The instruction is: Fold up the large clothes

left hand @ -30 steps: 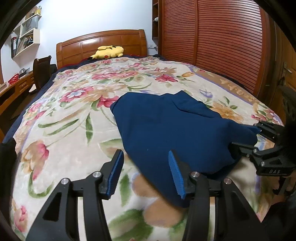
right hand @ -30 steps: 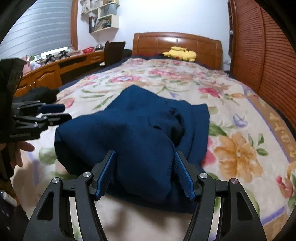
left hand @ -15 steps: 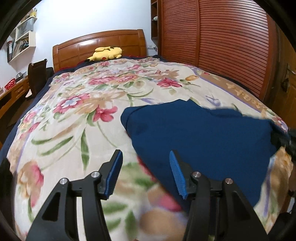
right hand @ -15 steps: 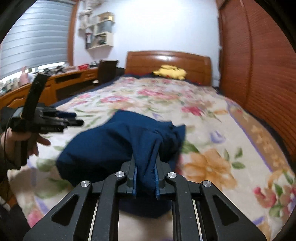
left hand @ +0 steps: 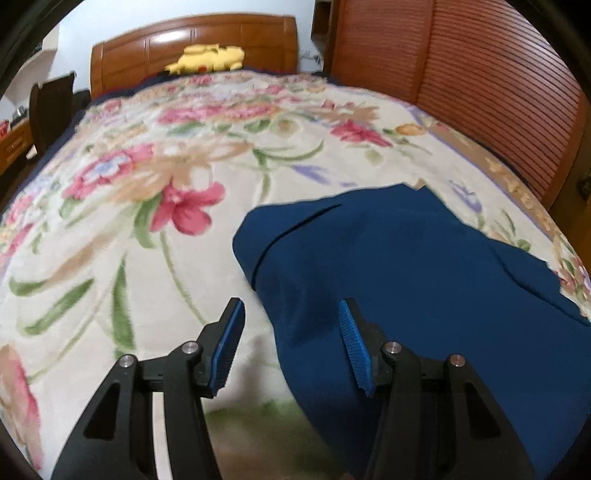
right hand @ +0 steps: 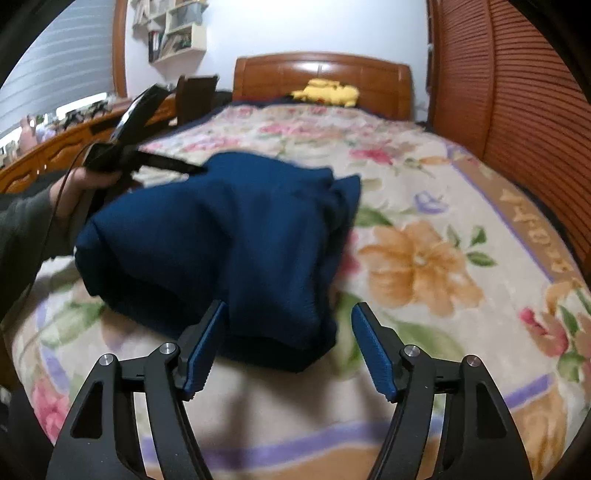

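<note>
Navy blue garment (right hand: 229, 236) lies in a loose, partly folded heap on the floral bedspread (right hand: 424, 258), toward the foot of the bed and left of the bed's middle as the right wrist view sees it. Folds and a raised ridge run across its top; the near edge droops onto the spread.

Right claw (right hand: 286, 347): jaws stand well apart and have just been opening. The garment's near edge sits between the blue pads, but the pads do not press on it; there is a clear gap on the right side.

Left claw (left hand: 291, 347): jaws apart, about halfway. The garment's left border lies between the fingers, closer to the right pad. No pinch is visible; the left pad hangs over bare bedspread.

In the right wrist view the left claw (right hand: 173, 166) shows at the far left, held in a hand (right hand: 79, 188) with a dark sleeve, its tip just at the garment's far upper corner. Whether it touches is unclear because of blur.

Surroundings: wooden headboard (right hand: 321, 77) at the far end with a yellow plush toy (right hand: 327, 92) in front of it. Slatted wooden wardrobe doors (right hand: 517, 103) run along the right side of the bed. Wall shelves (right hand: 173, 33) are up at left, with a wooden desk (right hand: 55, 151) along the left wall.
</note>
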Demonstrator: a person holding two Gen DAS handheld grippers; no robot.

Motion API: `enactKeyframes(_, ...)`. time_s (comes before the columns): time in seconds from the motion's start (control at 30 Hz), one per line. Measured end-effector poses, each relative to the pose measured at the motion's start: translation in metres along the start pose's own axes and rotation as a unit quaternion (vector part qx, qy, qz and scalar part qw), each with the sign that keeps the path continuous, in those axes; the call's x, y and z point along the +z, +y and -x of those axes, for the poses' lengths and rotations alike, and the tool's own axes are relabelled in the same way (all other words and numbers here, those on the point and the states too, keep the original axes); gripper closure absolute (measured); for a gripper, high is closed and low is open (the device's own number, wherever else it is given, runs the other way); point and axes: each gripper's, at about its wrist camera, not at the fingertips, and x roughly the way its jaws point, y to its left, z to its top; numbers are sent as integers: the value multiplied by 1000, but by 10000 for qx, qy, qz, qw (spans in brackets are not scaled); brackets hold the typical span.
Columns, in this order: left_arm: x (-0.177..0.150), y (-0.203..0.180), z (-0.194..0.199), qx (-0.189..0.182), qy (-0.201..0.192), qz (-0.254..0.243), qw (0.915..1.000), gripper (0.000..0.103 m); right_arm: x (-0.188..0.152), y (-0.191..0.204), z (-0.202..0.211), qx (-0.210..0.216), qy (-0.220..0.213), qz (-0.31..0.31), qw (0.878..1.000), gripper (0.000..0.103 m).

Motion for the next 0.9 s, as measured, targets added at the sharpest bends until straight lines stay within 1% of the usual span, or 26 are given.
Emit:
enactKeyframes(0.07,1,1,-7,-47,29,22,10000,51,1,1,-10,13,126,-20,9999,32)
enactKeyframes(0.13,3,1,-16,-144,80,53,9999,51,0,-3,-14,100,191,-178,9996,32)
enactKeyframes(0.23,8,3,-23,-107,94,63,9999,50,-1,-10,-20,259,251,-385,9986,31)
enactKeyframes(0.37,13,10,-30,-163,104,273,9994,51,-2,-9,-31,476,414,-511,9967,32)
enactKeyframes(0.4,15,12,-31,-206,122,346,9991,51,-2,-8,-32,512,435,-492,9965,39)
enactKeyframes(0.43,16,13,-32,-278,146,399,9987,57,-2,-9,-31,631,422,-513,9958,40)
enactKeyframes(0.47,16,14,-31,-318,152,407,9986,61,-2,-10,-30,702,410,-563,9951,47)
enactKeyframes(0.5,17,14,-30,-373,168,424,9983,74,-2,-11,-29,805,384,-606,9942,64)
enactKeyframes(0.53,17,14,-29,-394,177,445,9981,84,-2,-11,-27,951,328,-628,9929,68)
enactKeyframes(0.57,19,14,-28,-391,200,469,9979,88,0,-11,-24,966,254,-642,9929,75)
enactKeyframes(0.6,21,13,-25,-351,195,458,9981,96,1,-10,-22,988,199,-623,9930,82)
enactKeyframes(0.63,23,10,-19,-266,145,405,9987,99,2,-9,-19,979,132,-609,9932,84)
enactKeyframes(0.67,26,7,-14,-195,102,361,9991,100,4,-12,-13,977,-29,-671,9930,88)
enactKeyframes(0.7,29,4,-7,-114,45,331,9994,101,6,-13,-10,976,-102,-701,9927,91)
enactKeyframes(0.8,39,-12,18,92,-234,242,9994,102,12,-18,3,879,-354,-711,9930,93)
enactKeyframes(0.87,45,-22,31,142,-438,187,9988,102,15,-21,10,806,-478,-674,9933,94)
enactKeyframes(0.9,49,-34,41,135,-537,136,9984,102,17,-23,16,758,-571,-651,9934,94)
